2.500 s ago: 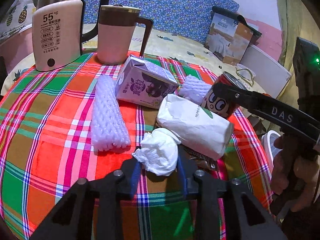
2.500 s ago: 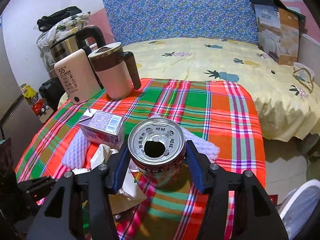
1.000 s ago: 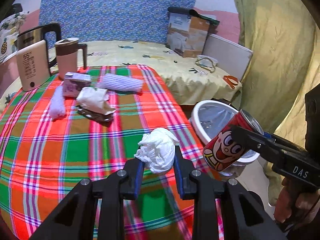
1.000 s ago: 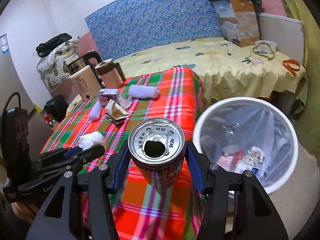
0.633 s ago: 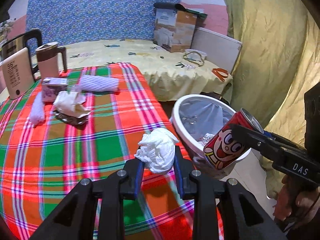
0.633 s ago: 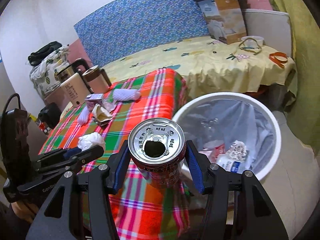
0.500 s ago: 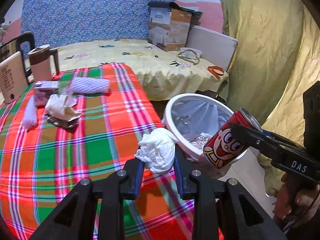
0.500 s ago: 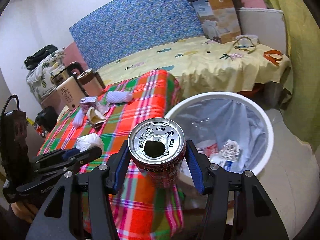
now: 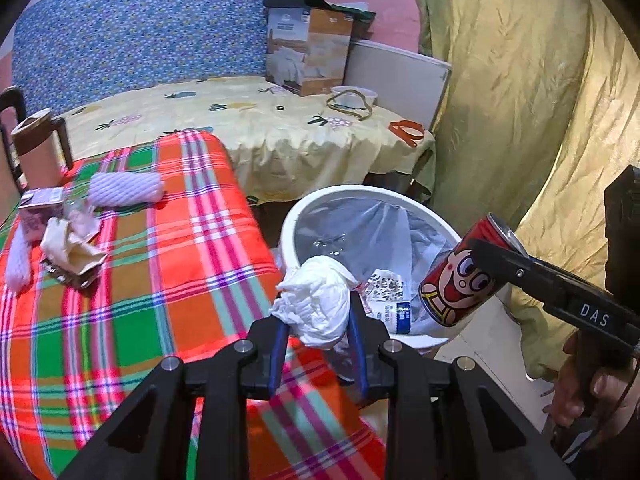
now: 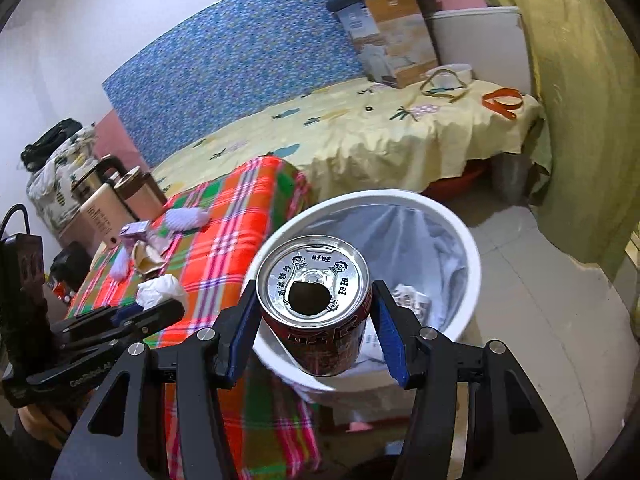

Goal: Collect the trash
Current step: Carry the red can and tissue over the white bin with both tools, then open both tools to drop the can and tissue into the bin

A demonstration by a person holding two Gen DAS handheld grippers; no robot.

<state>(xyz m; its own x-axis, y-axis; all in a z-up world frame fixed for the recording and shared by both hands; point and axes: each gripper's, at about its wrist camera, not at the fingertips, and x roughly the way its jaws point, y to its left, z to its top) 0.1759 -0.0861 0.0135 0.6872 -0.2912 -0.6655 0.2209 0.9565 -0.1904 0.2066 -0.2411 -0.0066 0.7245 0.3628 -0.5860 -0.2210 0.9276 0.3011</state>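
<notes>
Now poised at the white bin [image 10: 476, 280]: right gripper [image 10: 316, 320] clamped on the red can [image 10: 316, 308], just short of the near rim, ready for release; left gripper [image 9: 318, 332] pinching the tissue wad [image 9: 316, 304], bin mouth directly ahead.

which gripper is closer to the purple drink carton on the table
Left. The left gripper, shut on the tissue wad, is at the table's bin-side edge, well away from the purple carton. The right gripper, holding the can, is farther, at the bin.
</notes>
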